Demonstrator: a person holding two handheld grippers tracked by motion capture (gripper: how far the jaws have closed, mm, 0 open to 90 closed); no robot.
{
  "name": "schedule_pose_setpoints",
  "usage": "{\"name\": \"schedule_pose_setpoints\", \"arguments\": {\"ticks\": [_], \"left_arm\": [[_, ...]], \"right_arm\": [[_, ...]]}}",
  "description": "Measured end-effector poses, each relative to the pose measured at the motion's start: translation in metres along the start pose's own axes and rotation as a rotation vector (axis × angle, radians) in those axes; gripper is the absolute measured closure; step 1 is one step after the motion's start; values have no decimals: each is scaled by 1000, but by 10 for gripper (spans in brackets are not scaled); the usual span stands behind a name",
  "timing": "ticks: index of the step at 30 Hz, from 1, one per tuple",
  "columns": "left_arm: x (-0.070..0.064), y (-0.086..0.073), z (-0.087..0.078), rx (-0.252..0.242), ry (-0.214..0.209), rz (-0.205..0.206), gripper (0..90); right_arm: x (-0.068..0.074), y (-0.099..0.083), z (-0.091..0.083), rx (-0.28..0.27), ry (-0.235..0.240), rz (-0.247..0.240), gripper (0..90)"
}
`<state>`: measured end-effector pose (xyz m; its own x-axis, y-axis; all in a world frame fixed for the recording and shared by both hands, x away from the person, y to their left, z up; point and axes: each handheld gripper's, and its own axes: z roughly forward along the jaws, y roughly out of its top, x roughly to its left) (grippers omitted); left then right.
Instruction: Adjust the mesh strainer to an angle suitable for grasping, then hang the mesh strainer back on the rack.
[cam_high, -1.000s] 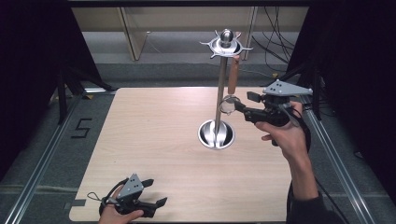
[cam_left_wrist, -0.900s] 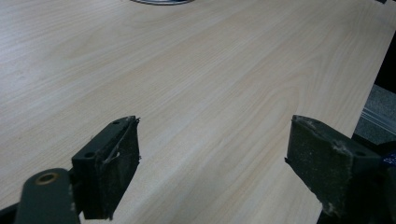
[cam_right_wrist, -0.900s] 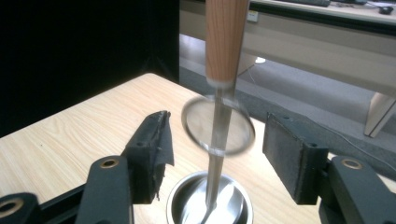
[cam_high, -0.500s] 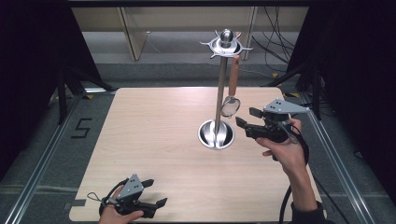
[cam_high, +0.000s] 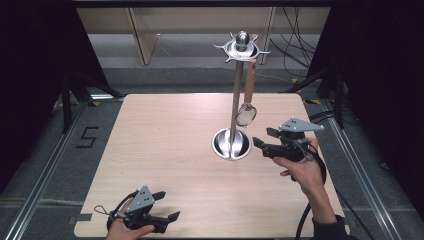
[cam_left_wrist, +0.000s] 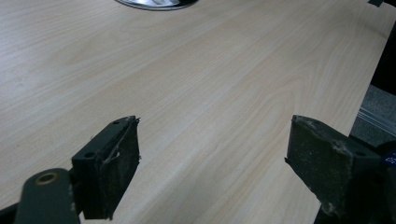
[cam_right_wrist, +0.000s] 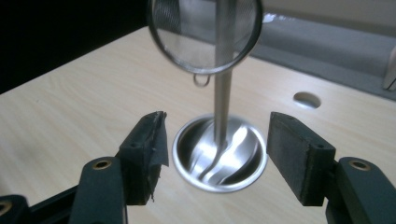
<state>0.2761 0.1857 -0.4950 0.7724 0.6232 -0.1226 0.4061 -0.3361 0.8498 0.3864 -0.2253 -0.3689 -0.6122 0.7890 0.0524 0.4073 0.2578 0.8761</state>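
A steel utensil stand (cam_high: 233, 100) rises from a round dish base (cam_high: 231, 144) on the wooden table. From its top ring hangs a small mesh strainer (cam_high: 246, 114) with a wooden handle (cam_high: 250, 80). My right gripper (cam_high: 263, 138) is open, just right of the base, jaws pointing left at it. In the right gripper view the strainer (cam_right_wrist: 205, 32) hangs above and beyond the jaws, and the base (cam_right_wrist: 219, 154) lies between them farther off. My left gripper (cam_high: 166, 206) rests open at the table's front edge, nothing between its jaws (cam_left_wrist: 212, 163).
The wooden table (cam_high: 165, 140) has a round cable hole (cam_right_wrist: 307, 99) near its far right corner. Dark curtains flank both sides. Metal rails run along the floor, with a "5" mark (cam_high: 85, 136) at the left and cables at the back right.
My right gripper has drawn back from the hanging strainer, moving down and toward the front, and now sits lower beside the stand's base. The left gripper has not moved.
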Motion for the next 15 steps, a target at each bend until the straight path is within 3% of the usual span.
{"name": "schedule_pose_setpoints", "arguments": {"ticks": [2, 3, 4, 9, 10, 11, 12, 15], "left_arm": [[0, 0, 0, 1, 0, -3, 165], [0, 0, 0, 1, 2, 2, 165], [-2, -1, 1, 0, 1, -24, 165], [-1, 0, -2, 9, 8, 17, 165], [-2, 0, -1, 2, 4, -5, 165], [-1, -1, -2, 14, 9, 9, 165], [-1, -1, -2, 16, 6, 9, 165], [-2, -2, -3, 14, 17, -14, 165]], "right_arm": [[2, -6, 3, 13, -2, 13, 383], [0, -8, 5, 22, 1, -3, 382], [2, -11, 7, 26, 4, 19, 382], [5, -25, 14, 93, 10, 20, 379], [6, -27, 16, 98, 4, 22, 380], [4, -30, 17, 96, -4, -1, 380], [5, -32, 18, 112, -1, 23, 379], [3, -38, 23, 118, 17, 10, 377]]}}
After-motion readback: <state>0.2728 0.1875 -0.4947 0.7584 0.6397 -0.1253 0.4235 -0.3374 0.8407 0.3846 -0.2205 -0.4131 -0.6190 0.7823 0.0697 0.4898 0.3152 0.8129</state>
